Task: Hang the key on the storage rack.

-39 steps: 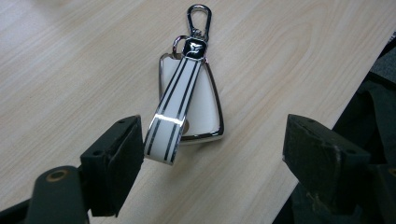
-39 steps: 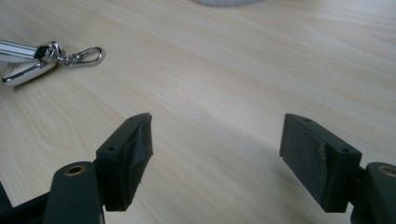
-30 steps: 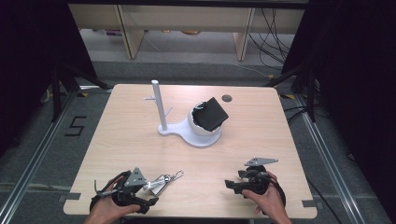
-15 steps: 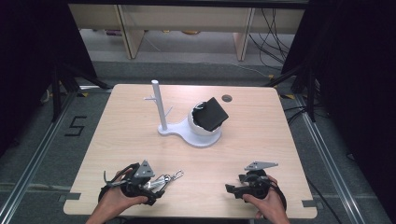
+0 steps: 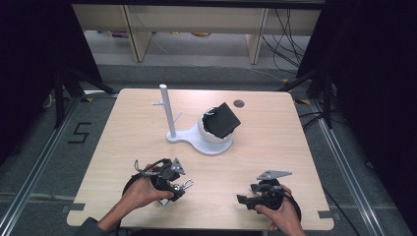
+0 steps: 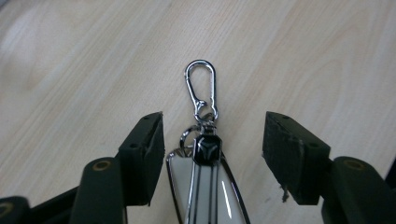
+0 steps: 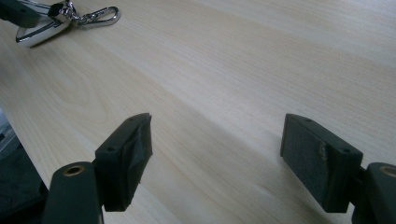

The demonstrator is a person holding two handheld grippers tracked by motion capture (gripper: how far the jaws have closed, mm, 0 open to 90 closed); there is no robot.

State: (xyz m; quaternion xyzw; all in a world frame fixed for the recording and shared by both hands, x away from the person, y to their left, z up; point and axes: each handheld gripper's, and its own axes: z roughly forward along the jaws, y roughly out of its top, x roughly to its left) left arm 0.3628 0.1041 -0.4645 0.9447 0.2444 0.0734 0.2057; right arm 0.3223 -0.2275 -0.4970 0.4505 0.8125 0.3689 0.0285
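I am positioning the left tool astride a white, chrome-edged key fob with a silver carabiner clip, which is lying flat on the light wooden counter toward 7 o'clock of its surface. The jaws are standing wide apart: the left pad is just beside the fob's edge, the right pad is well clear, and nothing is clamped. I am judging that this straddle is centring the fob for a pinch across its body, leaving the clip pointing away at 12 o'clock in the left gripper view and free for hooking.

I am holding the right tool low over bare counter toward 5 o'clock, jaws fully spread and empty, presumably parked clear of the working side.

A white stand with an upright pegged post and a round bowl is sitting near the counter's centre, at 1 o'clock from the fob; a black rectangular object is resting tilted in the bowl. I cannot identify that object. The fob's lower end is cut off by the frame, and whether the left pad is touching it is unclear.
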